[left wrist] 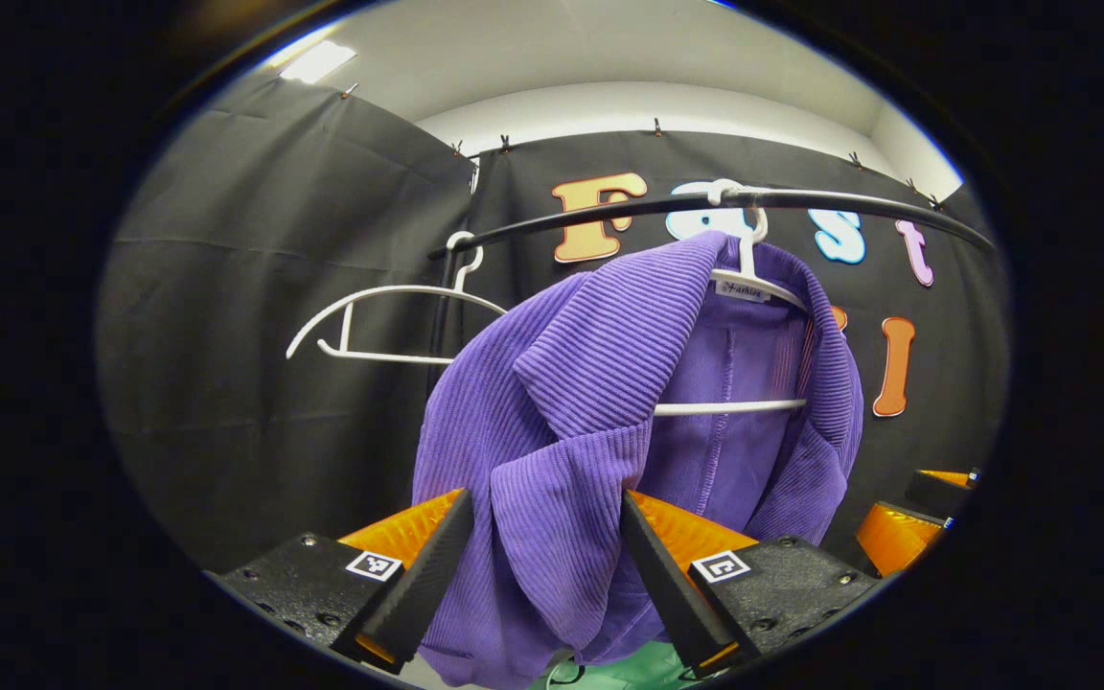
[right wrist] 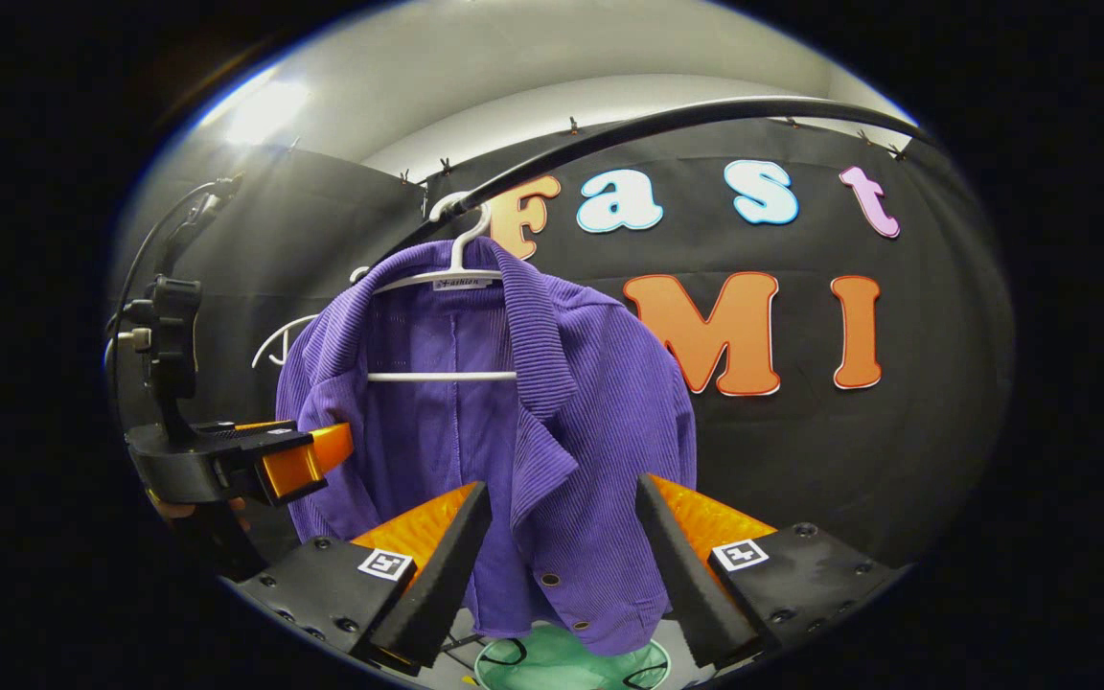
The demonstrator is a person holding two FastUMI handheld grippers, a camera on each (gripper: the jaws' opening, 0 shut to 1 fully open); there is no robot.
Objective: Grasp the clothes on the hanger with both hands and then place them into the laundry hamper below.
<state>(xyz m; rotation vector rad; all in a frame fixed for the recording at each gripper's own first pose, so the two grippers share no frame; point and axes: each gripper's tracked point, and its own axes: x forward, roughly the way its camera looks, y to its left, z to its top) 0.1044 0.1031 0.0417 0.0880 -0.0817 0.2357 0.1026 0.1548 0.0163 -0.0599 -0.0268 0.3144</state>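
A purple ribbed jacket [left wrist: 590,383] hangs on a white hanger [left wrist: 748,283] from a black rail [left wrist: 801,199]. In the left gripper view my left gripper [left wrist: 542,575] is open, its fingers spread wide on either side of the jacket's left front fold. In the right gripper view the same jacket [right wrist: 533,422] hangs on its hanger [right wrist: 447,278], and my right gripper [right wrist: 562,565] is open around the buttoned lower front edge. The green laundry hamper [right wrist: 562,663] lies below the hem. The left gripper [right wrist: 255,460] sits at the jacket's left side.
An empty white hanger [left wrist: 370,316] hangs further left on the rail. The right gripper [left wrist: 907,522] shows at the right edge of the left gripper view. A strip of the green hamper [left wrist: 629,671] shows under the jacket. Black cloth walls close the booth behind.
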